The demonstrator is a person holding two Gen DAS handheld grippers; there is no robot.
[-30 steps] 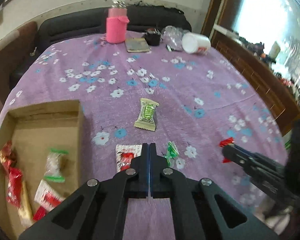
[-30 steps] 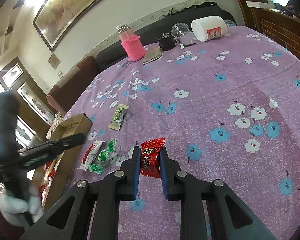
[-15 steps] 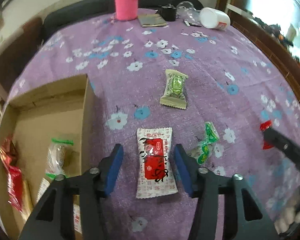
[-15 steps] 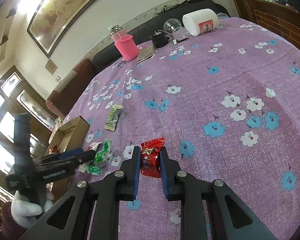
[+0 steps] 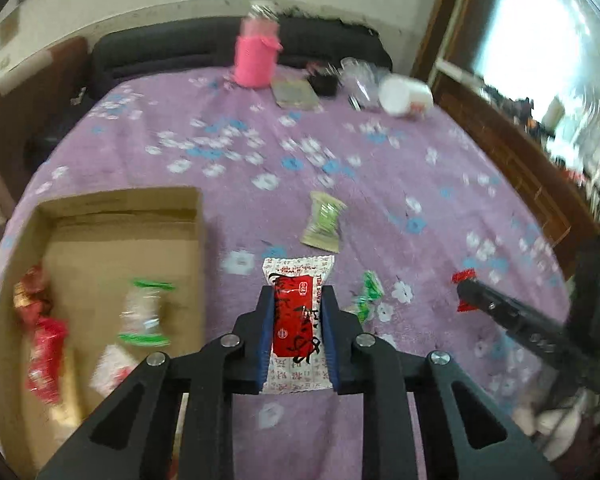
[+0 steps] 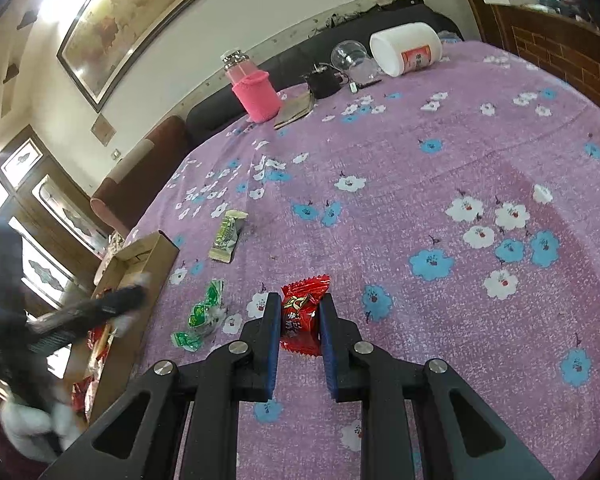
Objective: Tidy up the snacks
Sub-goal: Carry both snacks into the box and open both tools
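Observation:
My left gripper (image 5: pixel 297 300) is shut on a white and red snack packet (image 5: pixel 298 320), held just right of the open cardboard box (image 5: pixel 198 216), which holds several wrapped snacks. My right gripper (image 6: pixel 300 304) is shut on a red snack packet (image 6: pixel 302 314) above the purple flowered cloth. A pale green packet (image 5: pixel 324 222) and a bright green candy (image 5: pixel 366 296) lie on the cloth between the two grippers. They also show in the right wrist view as the packet (image 6: pixel 228 234) and the candy (image 6: pixel 202 314). The box (image 6: pixel 140 258) is at the left there.
At the far edge stand a pink bottle (image 5: pixel 256 58), a notebook (image 5: pixel 294 94), a small black object (image 5: pixel 322 80), a clear glass (image 6: pixel 350 58) and a white jar on its side (image 5: pixel 404 94). A dark sofa and wooden furniture surround the table.
My left gripper opened over the white and red packet, then shut on it and lifted it. My right gripper kept hold of the red packet with little movement.

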